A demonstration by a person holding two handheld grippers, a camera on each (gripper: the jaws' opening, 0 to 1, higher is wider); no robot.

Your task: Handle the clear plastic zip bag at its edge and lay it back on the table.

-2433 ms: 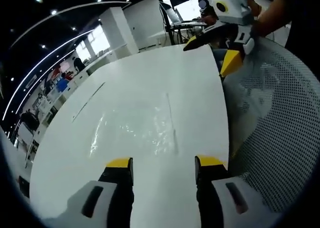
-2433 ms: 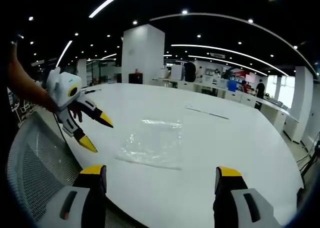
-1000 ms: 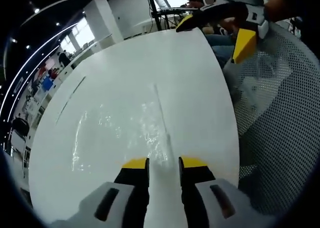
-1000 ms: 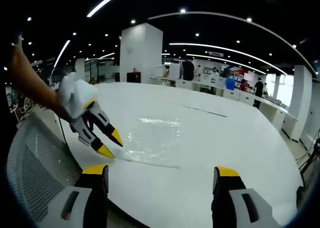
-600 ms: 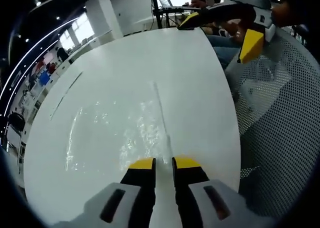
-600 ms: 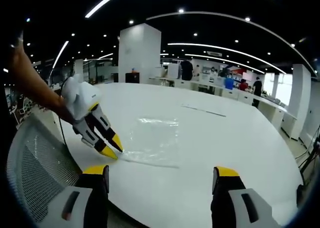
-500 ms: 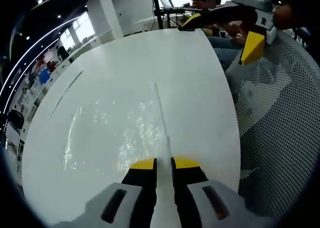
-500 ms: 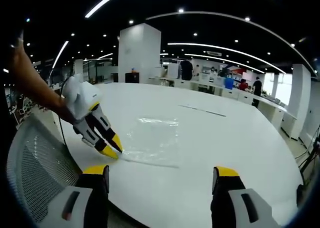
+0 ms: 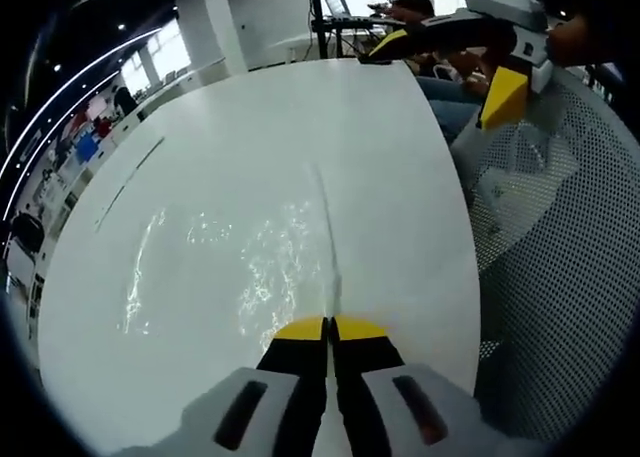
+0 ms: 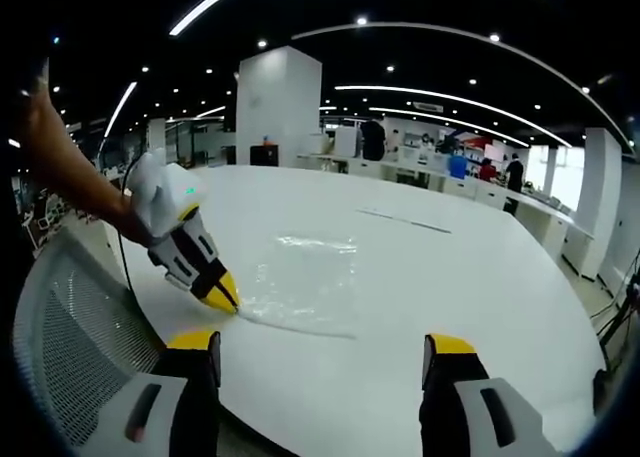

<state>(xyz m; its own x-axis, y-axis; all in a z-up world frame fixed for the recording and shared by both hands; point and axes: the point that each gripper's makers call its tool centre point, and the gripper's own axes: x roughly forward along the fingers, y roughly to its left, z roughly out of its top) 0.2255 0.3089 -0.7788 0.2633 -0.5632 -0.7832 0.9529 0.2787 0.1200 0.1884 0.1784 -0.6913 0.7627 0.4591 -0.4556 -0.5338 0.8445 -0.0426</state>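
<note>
Lying flat on the white bench (image 10: 480,277), the clear plastic zip bag (image 10: 300,282) is pinched at its near corner by the left gripper (image 10: 222,295), whose yellow tips press together on the bag's edge in the right gripper view. A mesh chair back (image 10: 70,327) curves at the lower left of that view, and a forearm (image 10: 55,167) reaches down to the left gripper. The right gripper (image 10: 318,352) hangs above the bench's near edge with its jaws spread wide and nothing between them. In the left gripper view, the bag's zip strip (image 9: 325,237) runs away from the closed tips, and the right gripper shows at the upper right.
</note>
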